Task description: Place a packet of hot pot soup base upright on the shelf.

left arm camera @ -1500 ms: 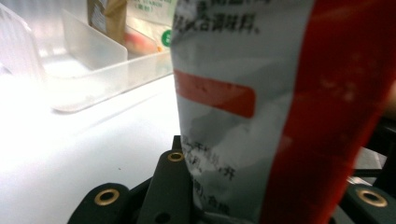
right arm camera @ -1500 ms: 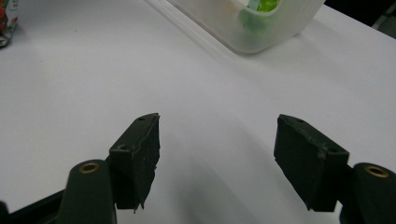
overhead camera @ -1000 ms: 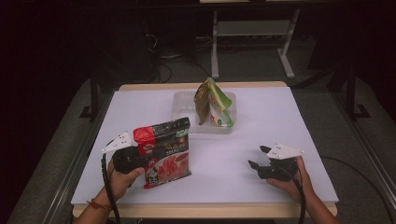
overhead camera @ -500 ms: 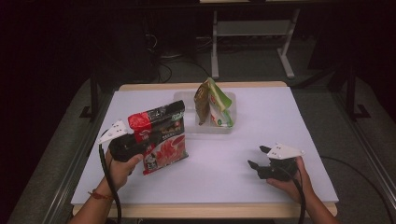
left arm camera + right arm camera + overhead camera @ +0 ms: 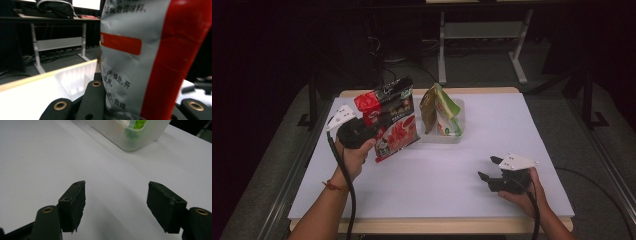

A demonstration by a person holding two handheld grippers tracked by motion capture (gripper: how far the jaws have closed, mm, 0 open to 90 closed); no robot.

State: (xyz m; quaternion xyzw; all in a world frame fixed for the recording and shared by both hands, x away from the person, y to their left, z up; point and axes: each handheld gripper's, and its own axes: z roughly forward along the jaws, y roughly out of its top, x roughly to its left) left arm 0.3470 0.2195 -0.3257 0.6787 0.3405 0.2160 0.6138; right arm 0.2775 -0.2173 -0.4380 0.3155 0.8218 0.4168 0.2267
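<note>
Left gripper view has the left gripper's (image 5: 125, 105) black jaws pinching the bottom of a red, grey and black printed foil pouch (image 5: 150, 57), which rises straight up between them. Just beyond the jaws sits a clear plastic rectangular tray (image 5: 72, 80) on the white tabletop (image 5: 25, 97).

From the high view, the left gripper (image 5: 379, 132) carries that pouch (image 5: 393, 119) lifted clear of the table, tilted, just beside the tray (image 5: 447, 136), where a green and brown packet (image 5: 439, 111) stands upright.

Right gripper view shows the right gripper's (image 5: 116, 206) jaws spread wide with only bare tabletop between them; the tray (image 5: 130, 137) lies farther ahead. From above, the right gripper (image 5: 492, 169) rests low by the table's near edge, well apart from the tray.
</note>
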